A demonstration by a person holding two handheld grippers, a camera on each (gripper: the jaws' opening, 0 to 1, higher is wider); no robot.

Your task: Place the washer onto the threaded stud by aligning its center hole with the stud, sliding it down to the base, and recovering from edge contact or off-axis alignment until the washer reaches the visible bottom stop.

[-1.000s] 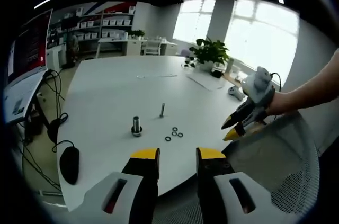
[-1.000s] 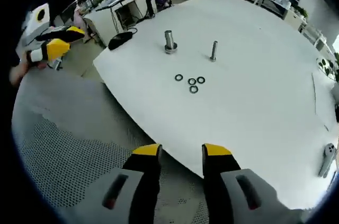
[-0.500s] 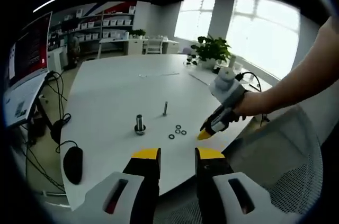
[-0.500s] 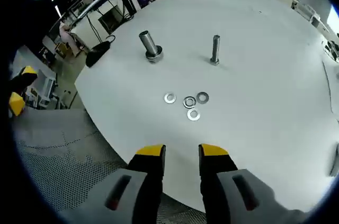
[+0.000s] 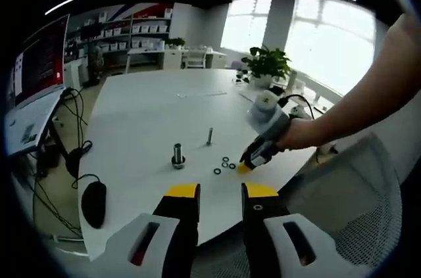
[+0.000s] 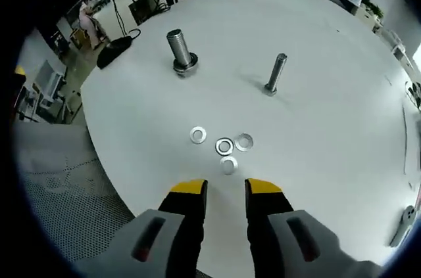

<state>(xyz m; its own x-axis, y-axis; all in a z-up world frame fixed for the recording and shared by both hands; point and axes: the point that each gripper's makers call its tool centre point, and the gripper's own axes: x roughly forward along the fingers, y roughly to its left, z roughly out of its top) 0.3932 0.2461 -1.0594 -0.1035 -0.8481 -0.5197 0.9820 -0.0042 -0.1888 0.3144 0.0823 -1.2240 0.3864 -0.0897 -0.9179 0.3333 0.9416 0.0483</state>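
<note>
We work over a white table, and in half a second the right gripper view has closed in on its near edge: the parts now sit larger and nearer our jaws than before. The right gripper has come down toward the washers, its yellow-tipped jaws a narrow gap apart with nothing between them; in the left gripper view we see it low over the table just right of the washers, where a moment ago it hung higher and further right. The left gripper hangs back off the near edge, jaws apart and empty, hardly shifted. On the far side stand two studs: the thick stud on the left, with a collar at its base, and the slim stud to its right, both upright and bare. Four washers lie flat between the studs and us, three clustered and touching or nearly so, one just left of them. The nearest washer lies just beyond our right jaws. We judge the pick is about to begin; no washer is lifted yet, so aligning and sliding down remain.
</note>
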